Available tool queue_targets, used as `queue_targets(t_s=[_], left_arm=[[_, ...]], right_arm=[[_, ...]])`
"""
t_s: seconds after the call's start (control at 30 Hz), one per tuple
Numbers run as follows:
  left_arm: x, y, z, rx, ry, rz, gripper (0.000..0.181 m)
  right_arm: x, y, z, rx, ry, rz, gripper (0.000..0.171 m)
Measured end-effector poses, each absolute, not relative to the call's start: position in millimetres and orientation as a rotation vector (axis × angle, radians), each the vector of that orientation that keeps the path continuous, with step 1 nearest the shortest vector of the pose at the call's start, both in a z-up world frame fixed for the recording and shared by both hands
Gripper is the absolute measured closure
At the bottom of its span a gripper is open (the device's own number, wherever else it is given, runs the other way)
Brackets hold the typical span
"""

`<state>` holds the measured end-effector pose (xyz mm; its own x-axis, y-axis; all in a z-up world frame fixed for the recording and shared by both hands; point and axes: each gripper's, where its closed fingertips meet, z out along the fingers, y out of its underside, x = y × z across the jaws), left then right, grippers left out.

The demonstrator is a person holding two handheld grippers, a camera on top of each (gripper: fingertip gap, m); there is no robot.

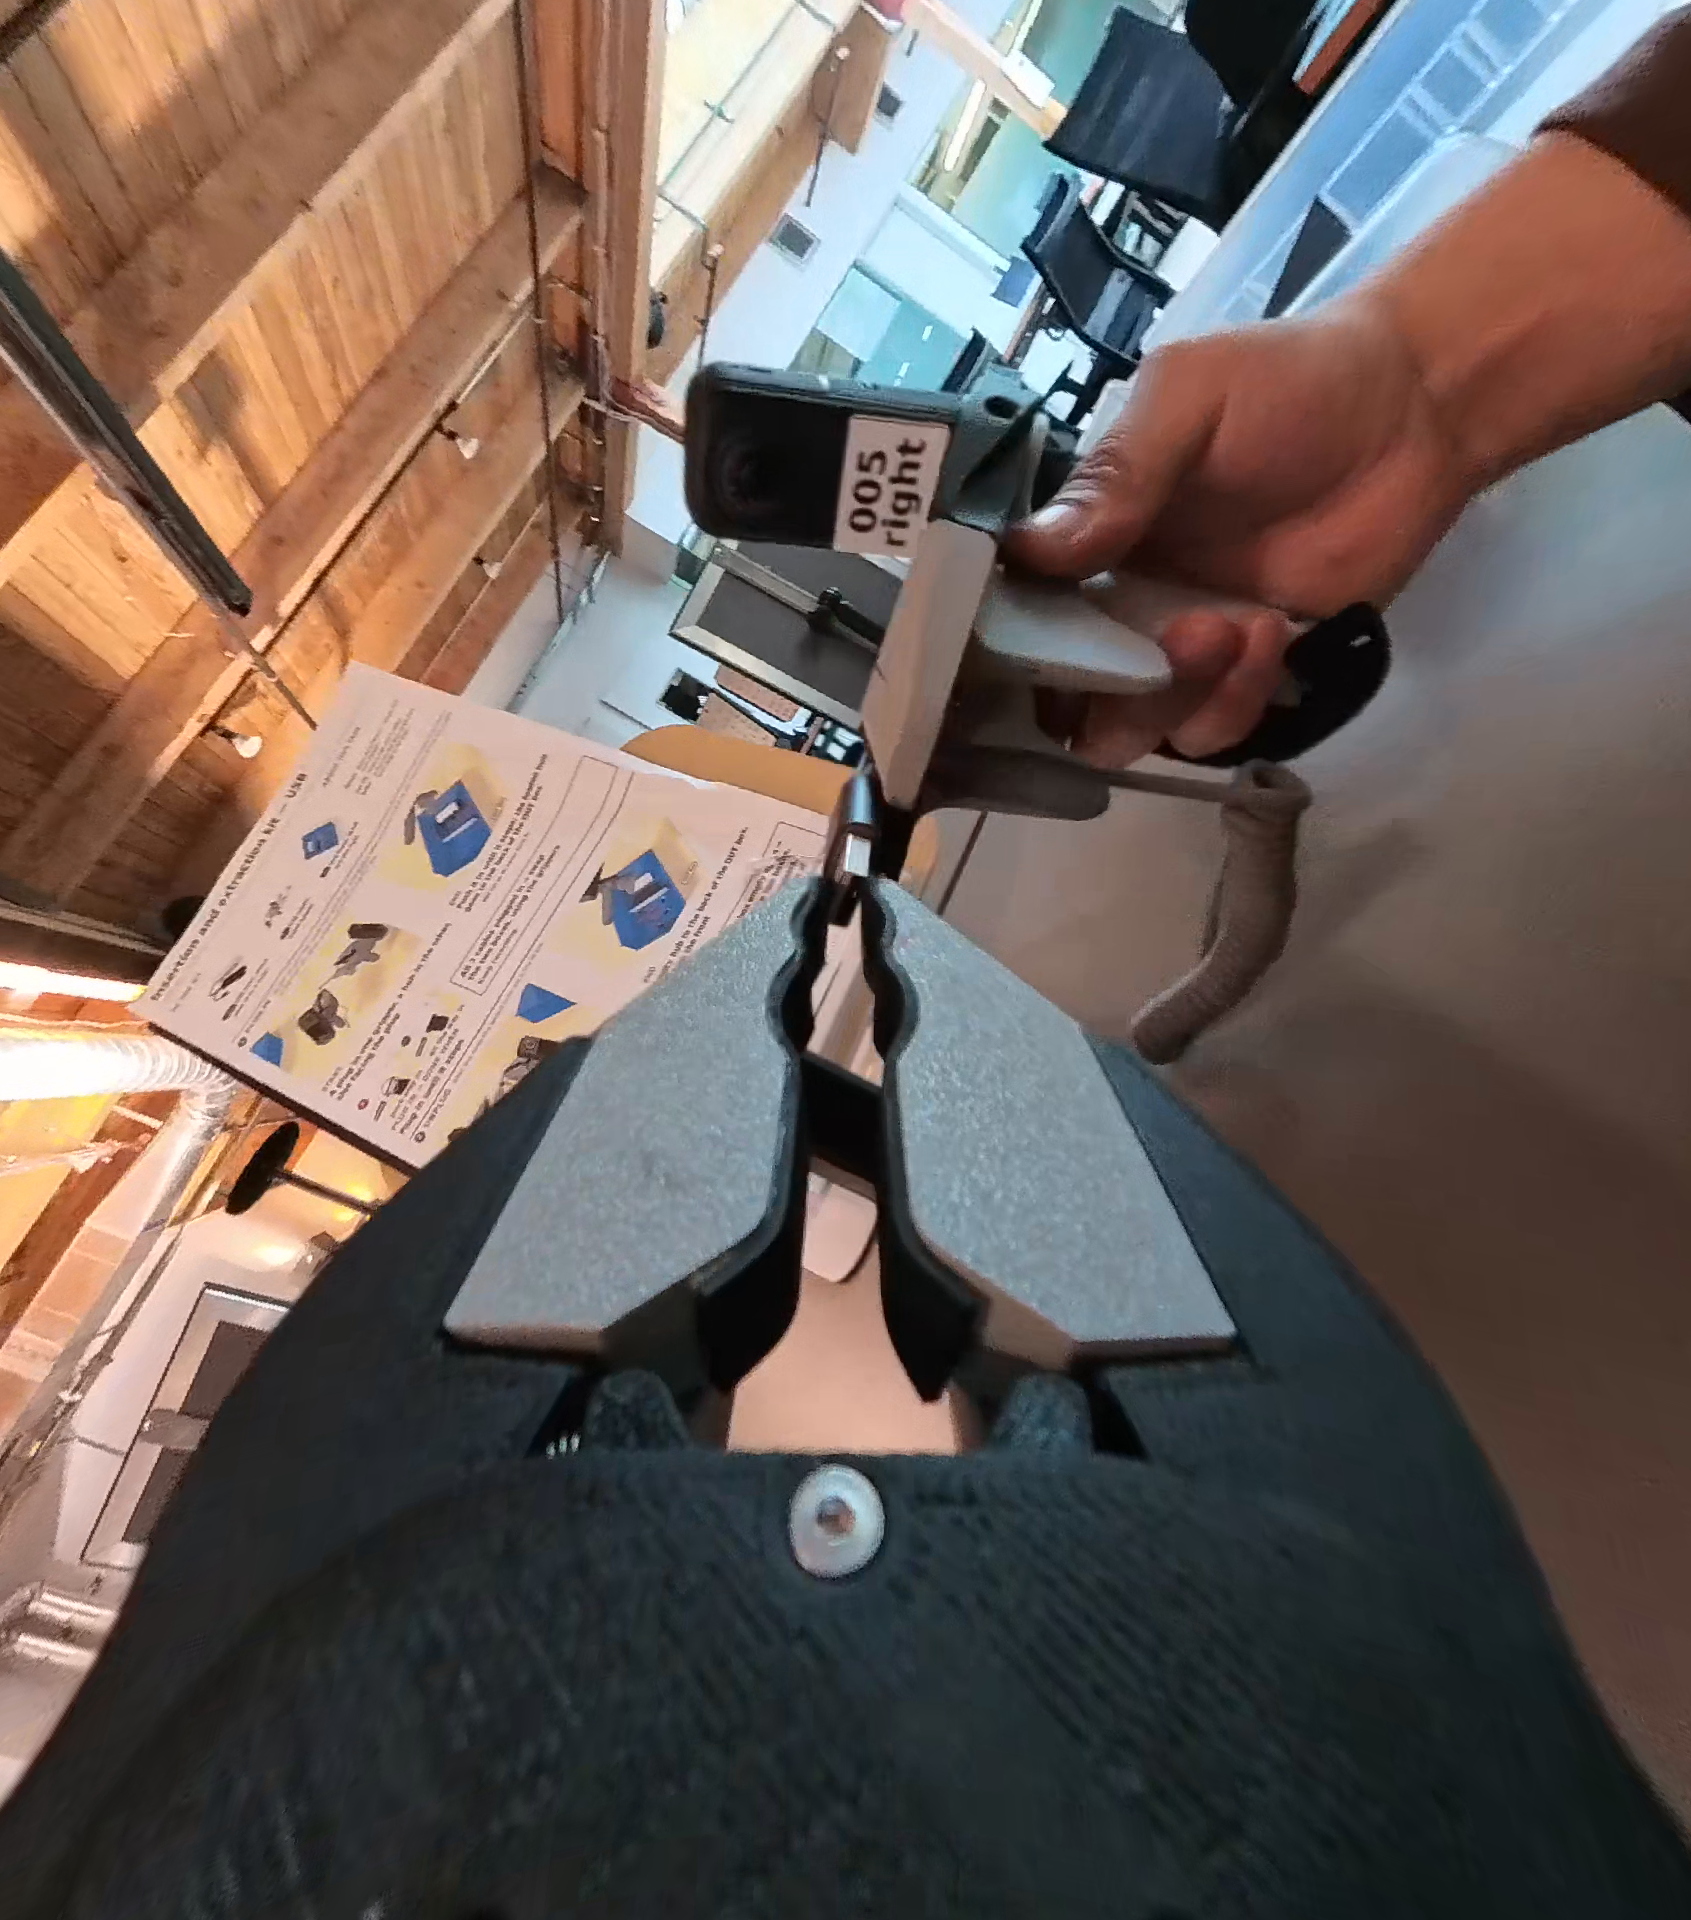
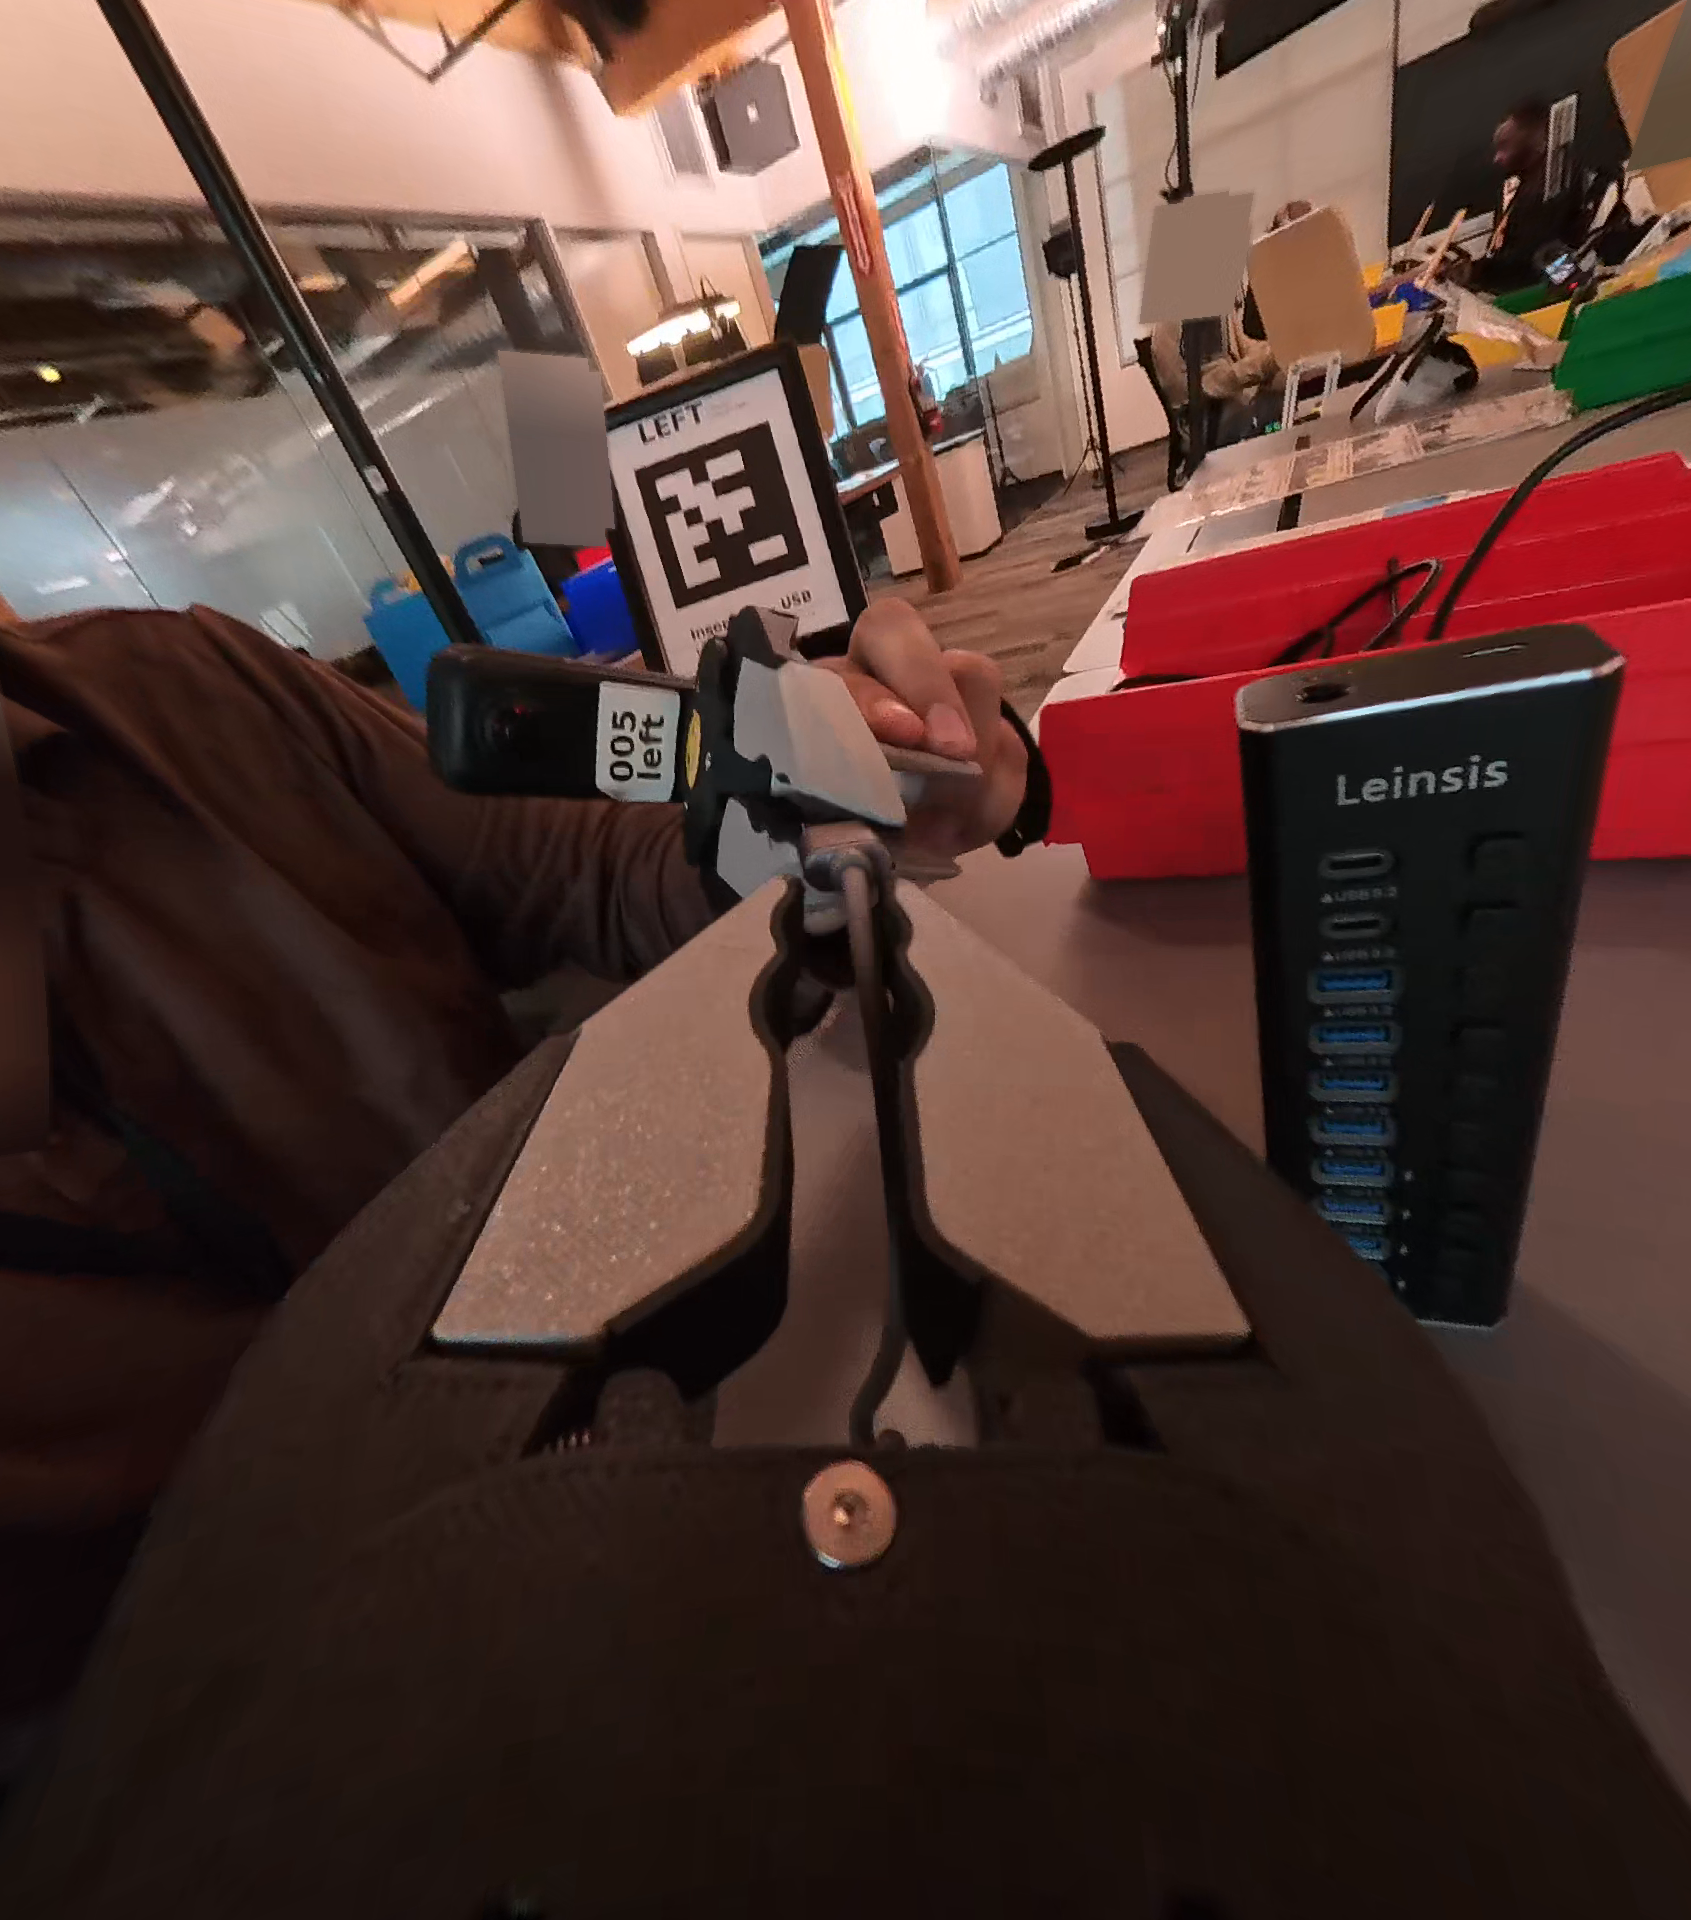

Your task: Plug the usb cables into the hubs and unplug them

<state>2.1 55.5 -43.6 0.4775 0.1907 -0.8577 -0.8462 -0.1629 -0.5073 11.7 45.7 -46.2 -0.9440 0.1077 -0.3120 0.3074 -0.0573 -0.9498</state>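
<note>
Left gripper (image 1: pixel 846 904) fingers nearly closed, narrow slit between them, tips pinching a small dark USB plug (image 1: pixel 853 847) with a metal end; the plug sits right at the tips, just below the right gripper's grey body as seen in the left wrist view. The grey braided cable (image 1: pixel 1225 914) loops off to the right of the tips, hanging free over the counter (image 1: pixel 1547 1247). Right gripper (image 2: pixel 846 940) fingers also close together, only a thin gap, with a dark cable (image 2: pixel 877 1122) running down the channel between them from the tips toward the camera; whether they clamp it or it merely passes through, cannot tell. At the right tips the cable's grey end (image 2: pixel 836 873) meets the left gripper's fingers, both grippers tip to tip. The person's hand (image 1: pixel 1267 499) holds the right gripper's handle. Black USB hub (image 2: pixel 1423 977) stands upright on the grey counter to the right of the right fingers, apart from them, blue ports facing the camera, all ports visibly unoccupied. Red tray (image 2: pixel 1443 665) sits behind the hub near the counter's far side, a black cable (image 2: pixel 1547 468) draped over it. Open counter in front of and right of the hub. Instruction sheet (image 1: pixel 467 894) stands propped beyond the left fingers.
</note>
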Motion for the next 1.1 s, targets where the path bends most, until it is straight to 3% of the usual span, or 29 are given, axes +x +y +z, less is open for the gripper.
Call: queue_targets(t_s=[0.4,1.1], left_arm=[[-7,55,-42,-1.41,0.409,0.968,0.179],[-8,57,-47,-1.409,0.545,1.152,0.179]], right_arm=[[0,41,-38,0.542,1.865,-2.222,0.158],[0,44,-41,0.583,1.845,-2.166,0.159]])
